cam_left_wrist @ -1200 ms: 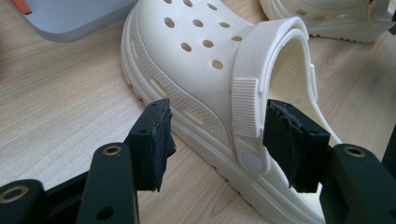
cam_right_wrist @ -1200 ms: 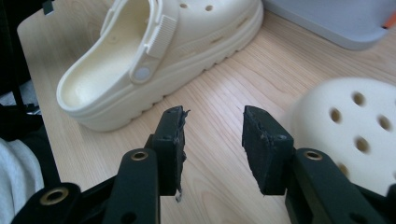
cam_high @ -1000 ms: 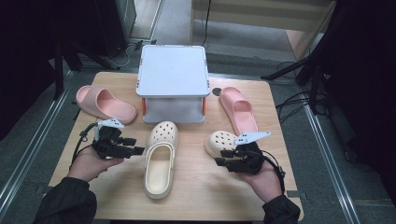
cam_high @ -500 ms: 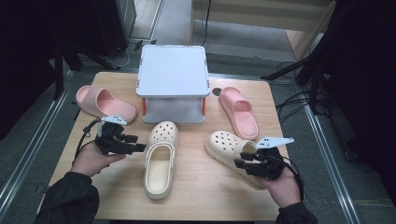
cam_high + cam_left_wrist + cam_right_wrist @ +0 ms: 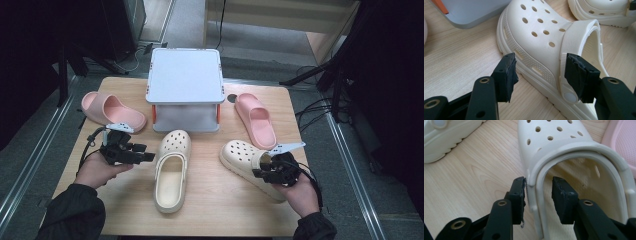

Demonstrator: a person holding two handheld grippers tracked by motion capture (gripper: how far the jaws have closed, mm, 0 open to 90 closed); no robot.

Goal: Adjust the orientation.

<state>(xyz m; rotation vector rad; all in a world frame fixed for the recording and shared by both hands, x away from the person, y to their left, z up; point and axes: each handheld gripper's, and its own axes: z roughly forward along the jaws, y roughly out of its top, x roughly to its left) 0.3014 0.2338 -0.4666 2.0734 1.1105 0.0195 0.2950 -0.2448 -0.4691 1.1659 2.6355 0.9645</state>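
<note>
Right clog straddled, nothing racked yet.
Your right hand-held gripper, jaws just closing, straddled the right clog wall unclamped; your left hand-held gripper stood wide beside the left clog.

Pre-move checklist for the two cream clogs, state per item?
1. Right gripper straddles the side wall of the right cream clog, one jaw outside, one inside the opening: ok.
2. Right pads clamped: not ok, jaws have just been closing, and the inner pad stands off the wall.
3. Left gripper lined up on the left cream clog: ok, jaws open beside its side, strap rivet near one pad.
4. Left grip made: not ok.
5. Both clogs flat on the table: ok.
6. Lower shelf of the grey rack free: cannot tell.
</note>
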